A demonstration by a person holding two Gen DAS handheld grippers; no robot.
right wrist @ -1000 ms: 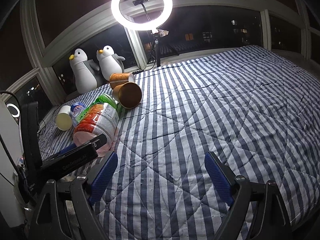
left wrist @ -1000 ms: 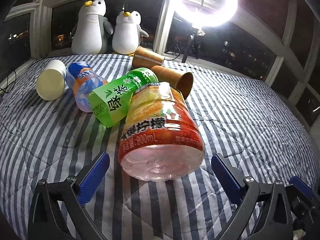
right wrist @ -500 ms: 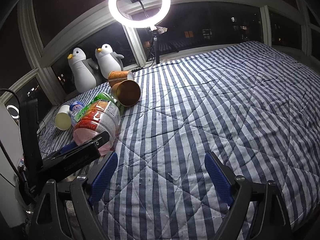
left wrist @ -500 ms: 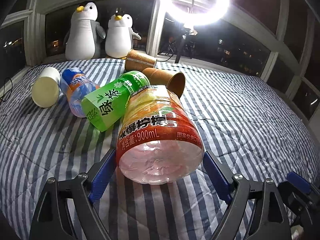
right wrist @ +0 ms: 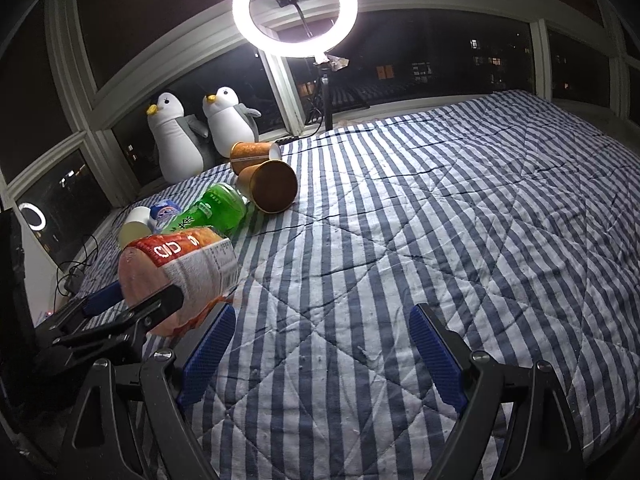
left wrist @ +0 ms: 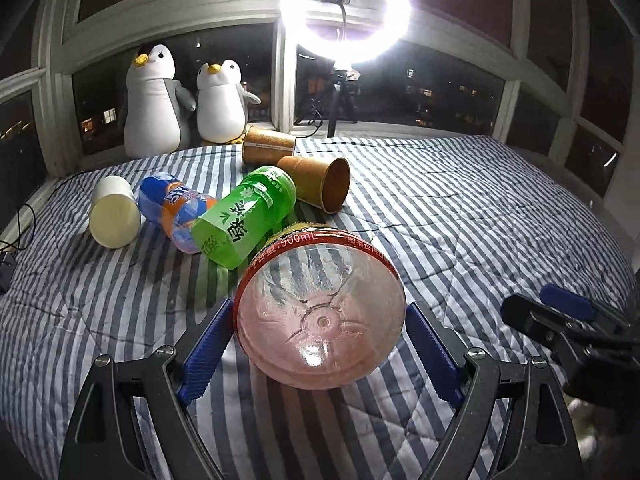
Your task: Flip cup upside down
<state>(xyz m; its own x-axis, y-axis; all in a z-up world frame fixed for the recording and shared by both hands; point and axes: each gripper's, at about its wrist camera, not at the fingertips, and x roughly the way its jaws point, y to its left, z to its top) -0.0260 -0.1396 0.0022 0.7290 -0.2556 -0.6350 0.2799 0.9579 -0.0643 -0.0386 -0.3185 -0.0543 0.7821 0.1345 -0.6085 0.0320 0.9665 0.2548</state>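
Observation:
Two brown paper cups lie on their sides on the striped bedspread: the nearer one (left wrist: 316, 184) (right wrist: 272, 186) with its mouth toward me, the farther one (left wrist: 268, 146) (right wrist: 254, 152) behind it. At the left a white cup (left wrist: 114, 214) (right wrist: 134, 226) also lies on its side. My left gripper (left wrist: 318, 354) is shut on a big orange-labelled 900 mL bottle (left wrist: 320, 320) (right wrist: 176, 276), its base facing the camera and its blue pads against both sides. My right gripper (right wrist: 320, 360) is open over bare bedspread, apart from every object.
A green tea bottle (left wrist: 244, 216) and a blue-orange soda bottle (left wrist: 176, 208) lie between the white cup and the brown cups. Two plush penguins (left wrist: 154, 104) and a ring light (left wrist: 344, 8) stand at the window. Cables (left wrist: 12, 240) trail at the bed's left edge.
My left gripper moved forward around the big bottle and closed on it. The bottle tipped up so its base now faces the camera. The right gripper barely shifted.

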